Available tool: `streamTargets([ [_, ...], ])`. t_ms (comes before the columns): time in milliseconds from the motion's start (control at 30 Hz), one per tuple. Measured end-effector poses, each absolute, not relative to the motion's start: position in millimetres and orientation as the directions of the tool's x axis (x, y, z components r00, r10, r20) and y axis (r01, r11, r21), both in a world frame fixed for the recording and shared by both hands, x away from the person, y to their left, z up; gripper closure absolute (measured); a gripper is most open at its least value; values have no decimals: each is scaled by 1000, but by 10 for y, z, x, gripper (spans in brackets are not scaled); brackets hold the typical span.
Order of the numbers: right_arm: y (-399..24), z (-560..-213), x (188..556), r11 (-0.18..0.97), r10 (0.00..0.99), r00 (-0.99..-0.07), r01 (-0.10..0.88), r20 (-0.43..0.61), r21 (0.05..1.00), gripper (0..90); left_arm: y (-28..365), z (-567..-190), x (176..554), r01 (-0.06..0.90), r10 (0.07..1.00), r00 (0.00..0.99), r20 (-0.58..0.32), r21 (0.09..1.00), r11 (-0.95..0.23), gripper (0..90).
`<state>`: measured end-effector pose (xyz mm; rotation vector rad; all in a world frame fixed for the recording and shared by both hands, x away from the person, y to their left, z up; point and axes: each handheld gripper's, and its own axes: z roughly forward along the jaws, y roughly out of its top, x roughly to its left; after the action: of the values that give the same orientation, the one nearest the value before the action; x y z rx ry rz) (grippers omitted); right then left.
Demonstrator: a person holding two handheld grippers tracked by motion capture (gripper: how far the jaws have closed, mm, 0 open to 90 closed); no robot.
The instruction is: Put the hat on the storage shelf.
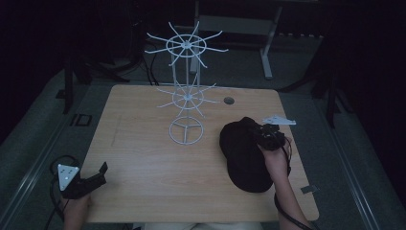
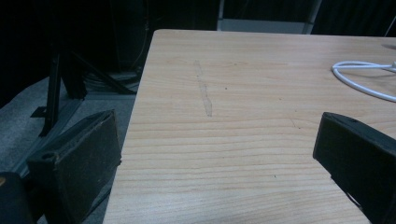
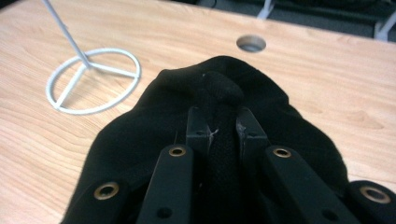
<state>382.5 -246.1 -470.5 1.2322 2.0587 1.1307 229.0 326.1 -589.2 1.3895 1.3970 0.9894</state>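
White wire stand [image 2: 364,77]: base ring cut by right edge in left gripper view. Black cap [image 3: 224,140]: near part hidden behind right hand-held gripper [image 3: 219,128], cropped at bottom edge.

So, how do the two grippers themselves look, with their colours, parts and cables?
Both are black handheld tools. The left gripper has two flat black jaws and a grey three-cornered plate with small dark holes on top; a black cable loops behind it. The right gripper carries the same kind of plate; its black arms have brass-ringed holes. The forearms look bare.
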Motion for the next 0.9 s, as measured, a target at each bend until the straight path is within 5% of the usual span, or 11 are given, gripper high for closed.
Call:
streamTargets([
  [900,-2667,-3521,2934,131,840,-541,127,-42,983,802,3259,-5890,2290,278,998,40,-57,960,44,15],
])
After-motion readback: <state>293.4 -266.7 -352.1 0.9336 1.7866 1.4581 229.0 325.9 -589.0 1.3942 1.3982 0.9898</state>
